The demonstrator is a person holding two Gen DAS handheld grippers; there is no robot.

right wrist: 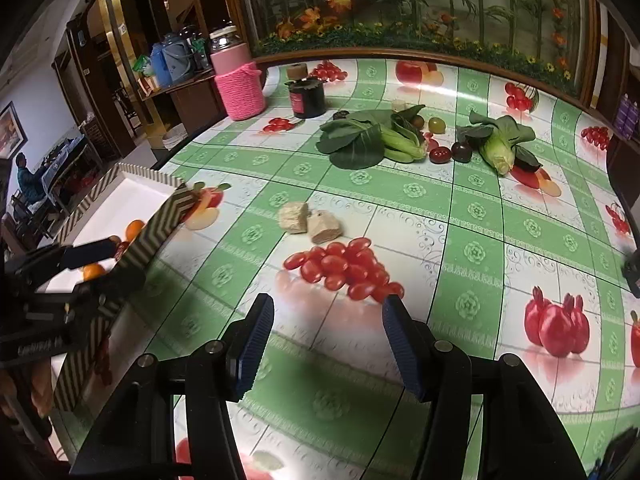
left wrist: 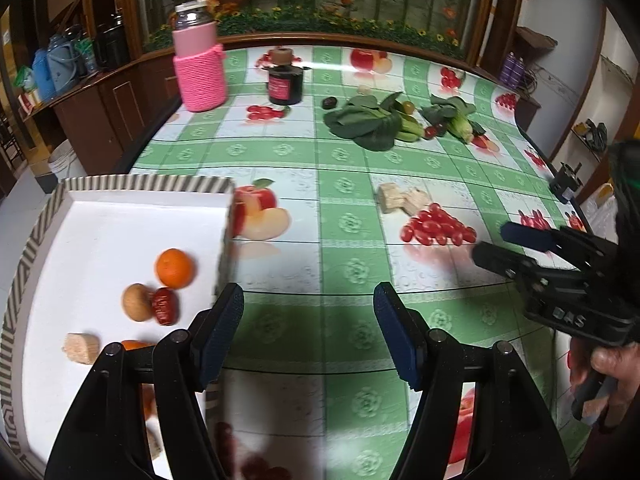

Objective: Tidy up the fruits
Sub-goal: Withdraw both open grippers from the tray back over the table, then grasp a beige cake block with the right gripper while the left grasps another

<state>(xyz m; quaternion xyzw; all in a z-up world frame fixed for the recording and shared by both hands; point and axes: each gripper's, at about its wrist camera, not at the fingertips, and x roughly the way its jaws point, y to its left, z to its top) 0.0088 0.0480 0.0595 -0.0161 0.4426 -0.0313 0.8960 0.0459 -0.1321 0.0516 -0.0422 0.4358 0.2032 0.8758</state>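
**Both tongs open over the fruit cloth, tray at my left**

From my left wrist: my left tongs point(left wrist: 308, 320) hang wide apart with nothing between them, above the green checked tablecloth point(left wrist: 280, 152). Just to their left sits the white tray point(left wrist: 120, 216) with its striped rim. In it lie an orange point(left wrist: 175, 268), a brown round fruit point(left wrist: 137, 302) touching a red date point(left wrist: 164, 306), and a pale chunk point(left wrist: 82, 348) nearer me. Far back stand a pink bottle point(left wrist: 199, 64) and a dark jar point(left wrist: 285, 86). My right tongs point(left wrist: 490, 246) come in from the right edge, jaws apart and holding nothing

From my right wrist: my right tongs point(right wrist: 328, 332) are spread and bare over the cloth. Ahead, two pale blocks point(right wrist: 310, 220) lie side by side on the table. Farther back are leafy greens point(right wrist: 368, 138), a second bunch point(right wrist: 500, 144), and between them small dark red fruits point(right wrist: 450, 153) and a green one point(right wrist: 437, 125)
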